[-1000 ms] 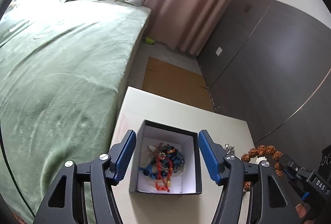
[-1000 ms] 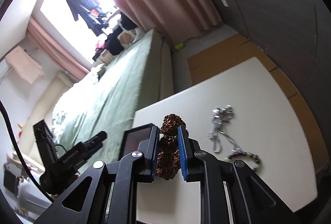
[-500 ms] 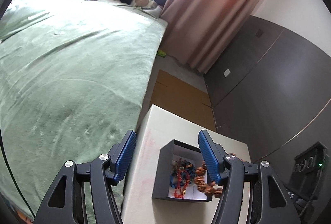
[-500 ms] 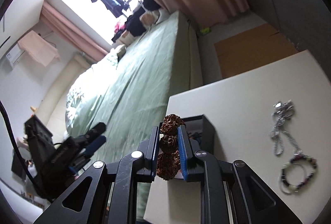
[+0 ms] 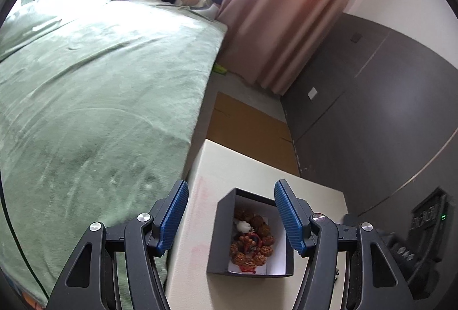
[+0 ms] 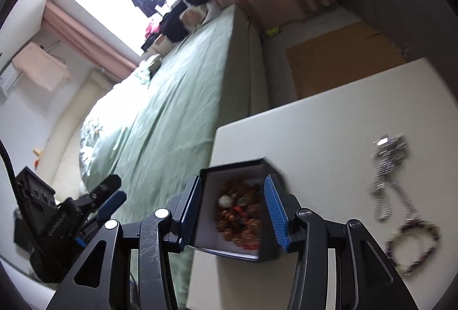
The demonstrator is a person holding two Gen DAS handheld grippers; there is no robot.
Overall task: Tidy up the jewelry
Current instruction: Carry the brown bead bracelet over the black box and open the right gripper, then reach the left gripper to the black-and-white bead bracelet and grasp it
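A black jewelry box (image 5: 221, 235) with a white inside stands on the cream table (image 5: 257, 175). A brown bead bracelet (image 5: 254, 250) lies in it on top of other jewelry. My left gripper (image 5: 231, 219) is open and empty, above the box. My right gripper (image 6: 234, 208) is open and empty, right above the same box (image 6: 269, 250), with the bracelet (image 6: 242, 217) below its jaws. A silver chain (image 6: 386, 184) and a dark beaded bracelet (image 6: 412, 245) lie on the table to the right of the box.
A bed with a green blanket (image 5: 86, 109) runs along the table's left side. Brown cardboard (image 5: 249, 124) lies on the floor beyond the table. A dark wardrobe wall (image 5: 372, 109) stands on the right. The left gripper also shows in the right wrist view (image 6: 65, 221).
My right gripper has opened and let go of the brown bead bracelet, which now lies in the box. My left gripper has risen and drawn back from the box.
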